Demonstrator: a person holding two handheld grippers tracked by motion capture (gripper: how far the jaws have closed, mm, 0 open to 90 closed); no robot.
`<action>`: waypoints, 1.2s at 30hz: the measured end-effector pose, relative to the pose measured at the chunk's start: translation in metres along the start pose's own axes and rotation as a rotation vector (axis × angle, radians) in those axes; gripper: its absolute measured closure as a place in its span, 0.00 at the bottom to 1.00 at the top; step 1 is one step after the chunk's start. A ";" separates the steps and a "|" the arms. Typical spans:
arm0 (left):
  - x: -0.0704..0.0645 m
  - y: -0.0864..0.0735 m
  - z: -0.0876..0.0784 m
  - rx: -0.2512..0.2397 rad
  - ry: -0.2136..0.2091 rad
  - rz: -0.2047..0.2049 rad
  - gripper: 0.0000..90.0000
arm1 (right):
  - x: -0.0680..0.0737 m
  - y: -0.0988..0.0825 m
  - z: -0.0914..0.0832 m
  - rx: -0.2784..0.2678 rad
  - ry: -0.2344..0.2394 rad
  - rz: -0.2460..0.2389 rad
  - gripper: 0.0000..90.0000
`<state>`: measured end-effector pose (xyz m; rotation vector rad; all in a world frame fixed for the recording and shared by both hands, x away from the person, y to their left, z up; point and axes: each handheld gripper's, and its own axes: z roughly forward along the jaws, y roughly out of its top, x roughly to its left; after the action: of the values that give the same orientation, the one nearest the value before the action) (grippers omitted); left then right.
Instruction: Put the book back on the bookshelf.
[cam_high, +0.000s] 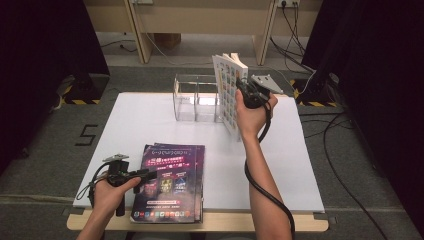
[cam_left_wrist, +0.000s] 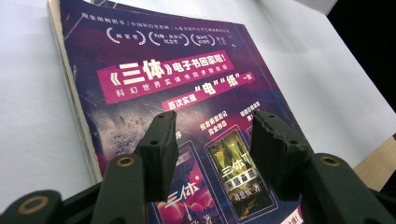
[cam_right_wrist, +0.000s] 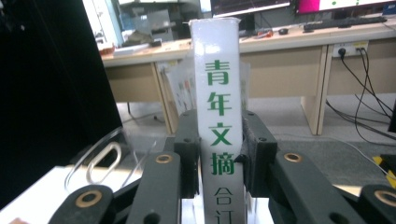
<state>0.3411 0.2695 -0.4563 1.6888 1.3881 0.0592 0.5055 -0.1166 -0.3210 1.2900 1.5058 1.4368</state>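
Right hand (cam_high: 251, 117) raised beside clear organizer (cam_high: 196, 98), right gripper (cam_high: 245, 92) clamped on upright white book's (cam_high: 230, 90) spine; left gripper (cam_high: 150, 173) parted over purple magazine (cam_high: 170, 182).

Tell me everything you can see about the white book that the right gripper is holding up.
The white book is a thick paperback, held upright above the far side of the table, right of the clear plastic organizer. Its cover shows a grid of small colourful pictures; its white spine carries green Chinese characters. The right gripper has the spine between its black fingers, one on each cover. Its pages fan slightly at the top.
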 end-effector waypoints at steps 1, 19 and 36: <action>-0.001 0.001 -0.001 0.005 0.002 0.004 0.56 | 0.001 -0.003 -0.009 0.022 -0.002 -0.002 0.80; -0.005 -0.001 0.002 0.013 -0.001 0.013 0.56 | -0.010 -0.027 -0.054 0.112 -0.004 -0.039 0.78; -0.006 -0.001 0.002 0.012 0.000 0.014 0.56 | -0.017 -0.022 -0.059 0.074 0.017 -0.064 0.67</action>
<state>0.3387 0.2632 -0.4552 1.7087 1.3792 0.0588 0.4507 -0.1478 -0.3356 1.2642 1.6102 1.3656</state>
